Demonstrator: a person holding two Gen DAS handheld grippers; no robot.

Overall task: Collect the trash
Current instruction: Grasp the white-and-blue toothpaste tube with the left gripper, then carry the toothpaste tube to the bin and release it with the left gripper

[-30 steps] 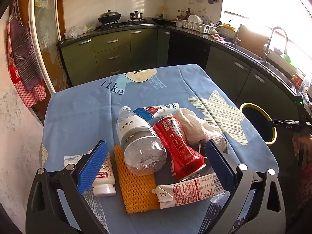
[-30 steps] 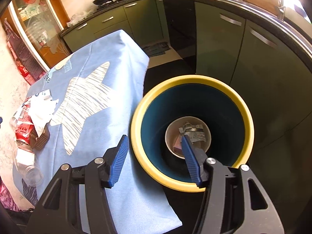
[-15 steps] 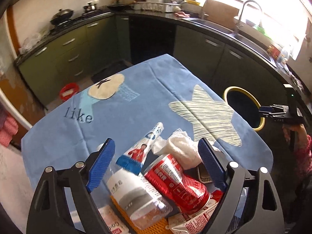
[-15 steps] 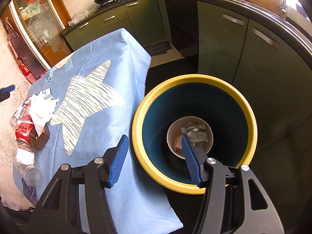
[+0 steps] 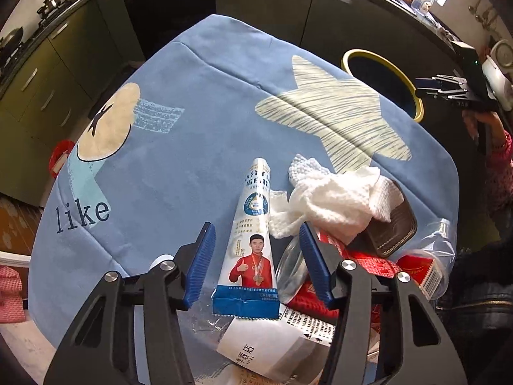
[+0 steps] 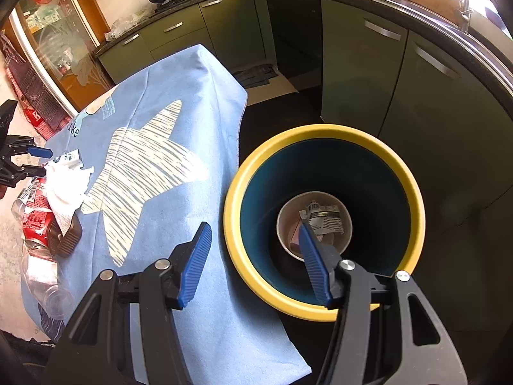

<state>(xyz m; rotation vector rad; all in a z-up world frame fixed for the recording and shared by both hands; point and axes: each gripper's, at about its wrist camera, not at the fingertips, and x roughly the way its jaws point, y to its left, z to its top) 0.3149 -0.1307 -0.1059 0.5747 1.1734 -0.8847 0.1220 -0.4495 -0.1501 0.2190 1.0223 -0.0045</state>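
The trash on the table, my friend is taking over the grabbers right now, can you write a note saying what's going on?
Left gripper: open, empty, fingers on either side of the white and blue milk pouch, not closed on it.
Right gripper: open, empty, over the near rim of the yellow bin beside the table.
Still on the blue tablecloth: the pouch, crumpled white tissue, red can, dark tin, clear bottle, a printed carton.
Done: some paper scraps lie in the bin.
Left: most of the pile; the pouch looks like the next pick.
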